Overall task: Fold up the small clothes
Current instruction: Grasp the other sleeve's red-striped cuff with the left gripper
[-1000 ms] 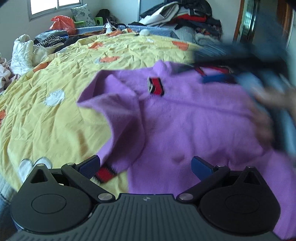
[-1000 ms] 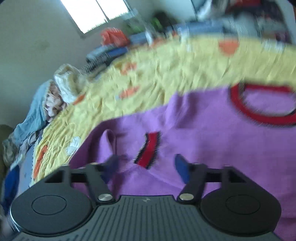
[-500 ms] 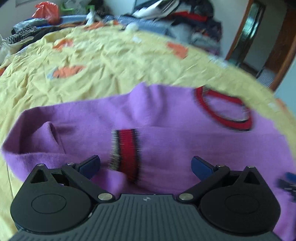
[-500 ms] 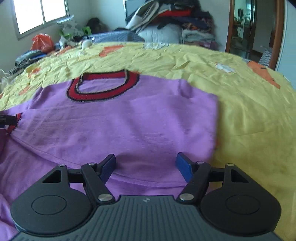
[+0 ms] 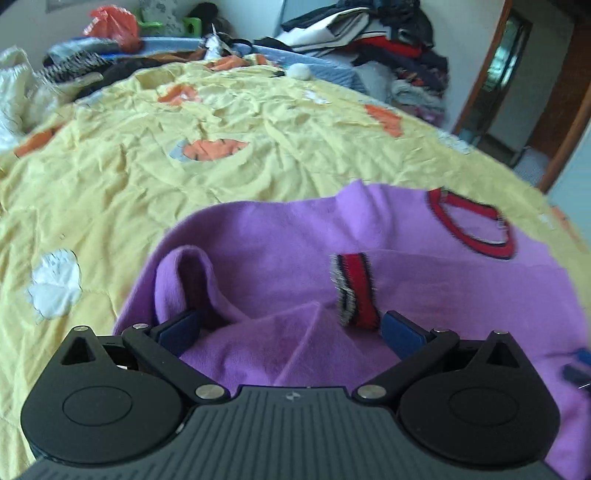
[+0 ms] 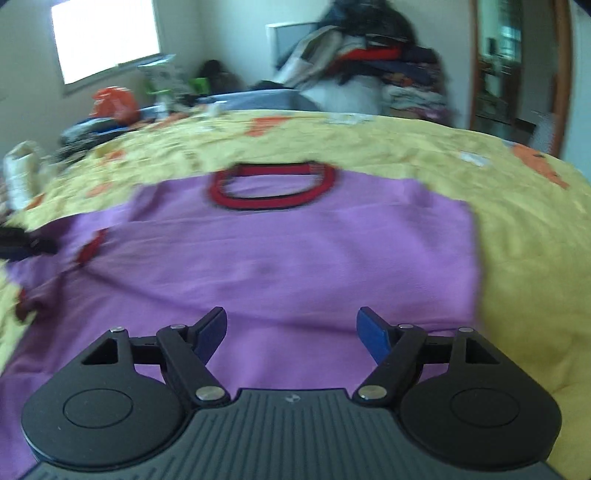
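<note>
A small purple sweater [image 5: 280, 251] with a red and black neckband [image 5: 472, 225] lies on the yellow bedspread [image 5: 147, 177]. One sleeve is folded over its body, its red cuff [image 5: 356, 288] just ahead of my left gripper [image 5: 290, 328], which is open and empty over the bunched left edge. In the right wrist view the sweater [image 6: 295, 251] lies mostly flat, neckband [image 6: 273, 184] at the far side. My right gripper [image 6: 293, 332] is open and empty above the sweater's near part. The left gripper's tip [image 6: 22, 243] shows at the far left.
A pile of clothes [image 5: 384, 48] is heaped at the far end of the bed. An orange bag [image 5: 114, 26] and other items lie along the far left. A doorway [image 5: 517, 92] stands at the right. Bare bedspread [image 6: 535, 258] lies to the sweater's right.
Both grippers have swung round over the sweater. The left now sits low at the folded sleeve's side; the right has pulled back and faces the neckband squarely. Both stayed open.
</note>
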